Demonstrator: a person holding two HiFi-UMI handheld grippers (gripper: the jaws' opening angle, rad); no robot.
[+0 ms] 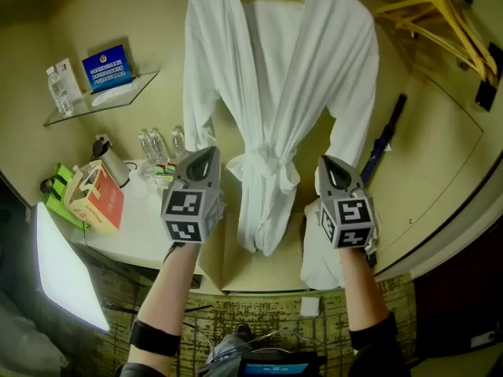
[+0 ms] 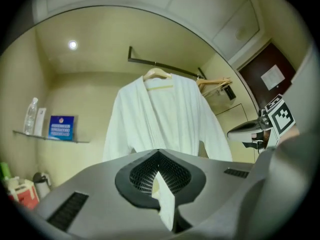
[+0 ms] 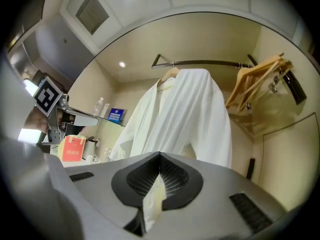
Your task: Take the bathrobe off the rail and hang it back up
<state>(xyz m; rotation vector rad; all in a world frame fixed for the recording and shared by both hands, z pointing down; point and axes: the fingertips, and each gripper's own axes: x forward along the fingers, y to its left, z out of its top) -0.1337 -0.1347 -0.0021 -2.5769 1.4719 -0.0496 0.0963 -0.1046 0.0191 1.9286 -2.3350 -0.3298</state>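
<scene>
Head view: we hold the left gripper and right gripper, jaws pressed together and empty, either side of the bathrobe, which hangs on the rail ahead.

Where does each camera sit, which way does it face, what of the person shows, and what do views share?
Head view: on the head, facing down at the bathrobe; both forearms, left gripper and right gripper show.
Left gripper view: on that gripper, along shut jaws toward the bathrobe; right gripper at right.
Right gripper view: likewise; left gripper at left.
Shared: all three show the hanging bathrobe.
</scene>
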